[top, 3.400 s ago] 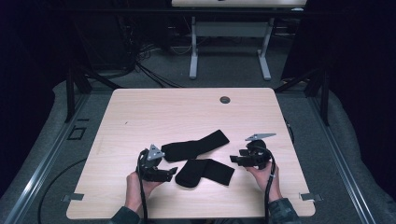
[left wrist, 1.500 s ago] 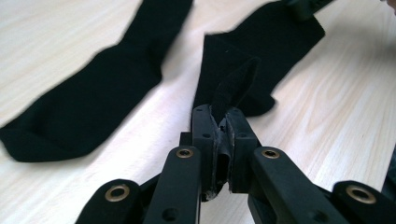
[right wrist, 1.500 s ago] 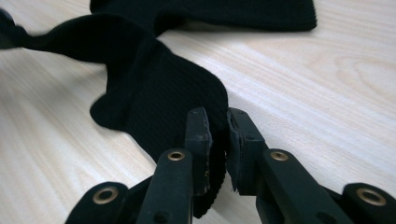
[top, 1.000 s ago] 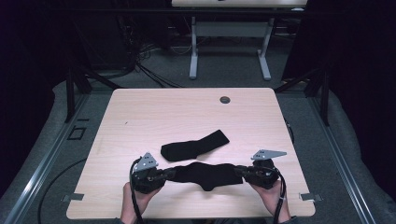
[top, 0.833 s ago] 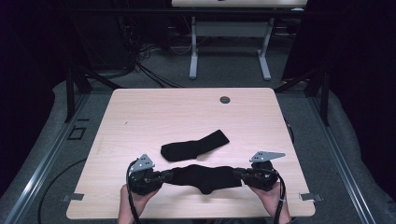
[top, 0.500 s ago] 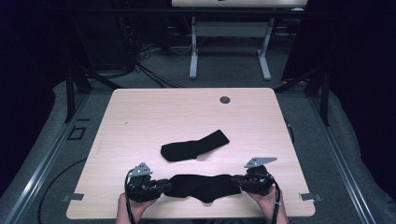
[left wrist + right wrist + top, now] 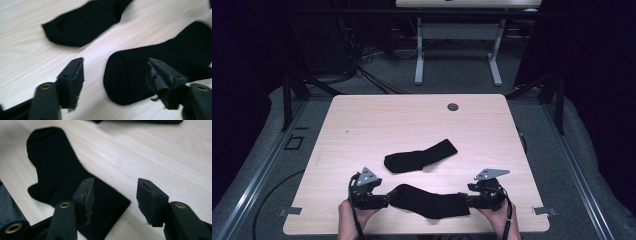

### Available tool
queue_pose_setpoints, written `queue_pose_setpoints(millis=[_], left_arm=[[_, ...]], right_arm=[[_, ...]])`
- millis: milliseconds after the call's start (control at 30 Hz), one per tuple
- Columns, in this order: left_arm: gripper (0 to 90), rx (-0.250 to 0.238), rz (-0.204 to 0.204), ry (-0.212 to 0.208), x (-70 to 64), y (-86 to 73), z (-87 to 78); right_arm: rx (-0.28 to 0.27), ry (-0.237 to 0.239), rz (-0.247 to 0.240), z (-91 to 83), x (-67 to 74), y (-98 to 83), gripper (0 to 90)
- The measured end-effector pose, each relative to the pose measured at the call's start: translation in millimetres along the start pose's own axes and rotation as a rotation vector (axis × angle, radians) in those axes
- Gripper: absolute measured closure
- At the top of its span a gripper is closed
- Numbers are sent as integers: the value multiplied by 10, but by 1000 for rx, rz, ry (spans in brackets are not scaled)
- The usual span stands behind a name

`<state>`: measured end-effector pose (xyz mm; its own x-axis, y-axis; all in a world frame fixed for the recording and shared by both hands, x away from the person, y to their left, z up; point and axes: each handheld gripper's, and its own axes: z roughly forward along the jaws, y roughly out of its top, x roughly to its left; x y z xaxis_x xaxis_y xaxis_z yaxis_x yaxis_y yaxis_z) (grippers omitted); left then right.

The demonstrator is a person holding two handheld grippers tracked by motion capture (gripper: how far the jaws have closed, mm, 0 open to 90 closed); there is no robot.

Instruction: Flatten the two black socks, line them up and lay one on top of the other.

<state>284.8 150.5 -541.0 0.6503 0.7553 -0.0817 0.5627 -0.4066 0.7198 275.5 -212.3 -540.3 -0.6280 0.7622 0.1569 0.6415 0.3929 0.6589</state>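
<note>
Two black socks lie on the light wooden table [image 7: 362, 125]. The far sock [image 7: 419, 156] [image 7: 85, 22] rests slanted near the middle. The near sock [image 7: 427, 202] lies flat and stretched along the front edge. My left gripper [image 7: 384, 200] [image 7: 116, 72] is at the sock's rounded left end [image 7: 140, 67], and its jaws have just been opening. That end lies on the table between the jaws, and no pad presses on it. My right gripper [image 7: 464, 201] [image 7: 116, 195] is at the square right end [image 7: 75, 187], also just opened, with its fingertips above the cloth.
A dark round grommet [image 7: 453, 106] sits near the table's far edge. The front edge runs just below both hands. Beyond the table stand the white legs of another desk [image 7: 419, 55], with cables on the floor.
Both grippers held the near sock stretched between them and brought it down toward the front edge. Both pairs of jaws have parted, and the sock now lies loose on the table.
</note>
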Motion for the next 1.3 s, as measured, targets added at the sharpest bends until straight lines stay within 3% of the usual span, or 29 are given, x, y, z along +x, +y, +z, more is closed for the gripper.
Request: queue_pose_setpoints(millis=[200,267,400,567,900,967,1067,1200,1300], left_arm=[[599,66,72,-30,-109,-9,304],[630,81,69,-39,-110,-46,347],[656,68,42,-50,-77,-136,352],[661,78,51,-47,-107,-179,298],[662,59,27,-55,-174,-304,201],[641,55,25,-63,-173,-309,192],[465,14,-15,-69,-135,-280,123],[292,-69,-55,-59,-18,-170,-68],[225,-83,-66,-39,108,-73,-160]], right_arm=[[48,18,-29,155,118,-117,644],[72,19,-51,203,144,-124,672],[82,32,-63,260,142,-127,699],[82,41,-68,291,104,-104,708],[99,72,-102,330,43,-46,711],[98,72,-103,330,44,-46,706],[90,82,-99,328,38,-35,631],[15,105,-62,237,4,8,517],[-12,93,-61,150,-48,93,466]])
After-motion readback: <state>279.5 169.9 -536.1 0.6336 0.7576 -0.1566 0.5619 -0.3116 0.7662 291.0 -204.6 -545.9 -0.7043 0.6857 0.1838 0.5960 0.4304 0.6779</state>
